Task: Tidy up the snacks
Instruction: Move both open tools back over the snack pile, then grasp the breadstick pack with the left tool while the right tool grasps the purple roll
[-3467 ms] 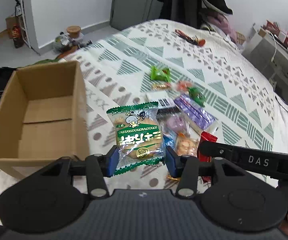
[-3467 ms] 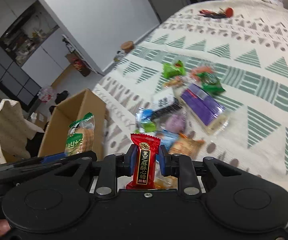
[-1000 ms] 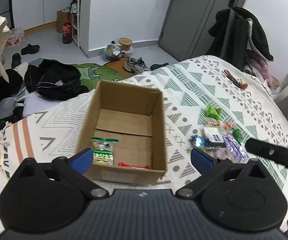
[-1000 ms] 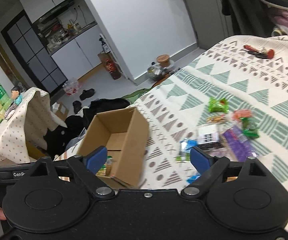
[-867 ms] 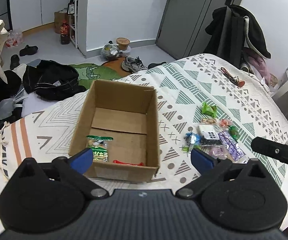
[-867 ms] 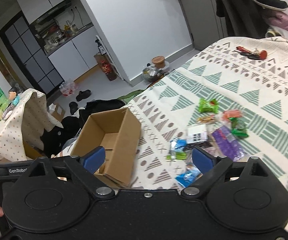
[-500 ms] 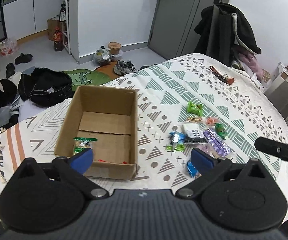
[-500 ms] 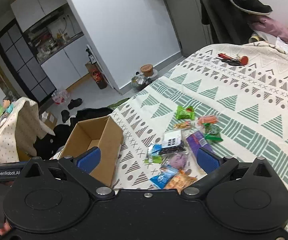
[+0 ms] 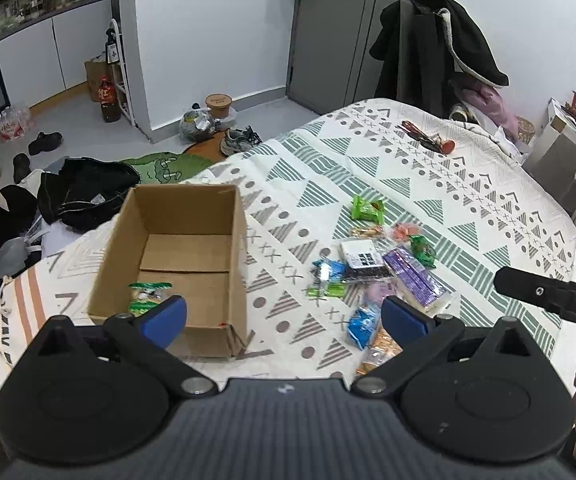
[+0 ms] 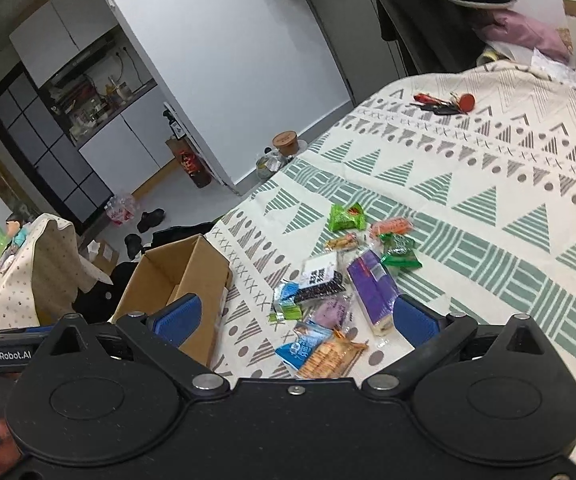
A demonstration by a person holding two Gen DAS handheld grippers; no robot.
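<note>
An open cardboard box sits on the patterned bedspread; a green snack packet lies inside at its near end. To its right lies a pile of snacks: a purple pack, a green pouch, a blue packet and an orange cracker pack. My left gripper is open and empty, above the box's near right corner. My right gripper is open and empty over the near snacks.
A red-handled tool lies far back on the bed. Dark clothes, shoes and bottles clutter the floor left of the bed. A coat hangs at the back. White furniture stands to the right.
Both grippers, which held a green packet and a red packet earlier, are now empty and open. Both views have shifted right, from over the box toward the snack pile.
</note>
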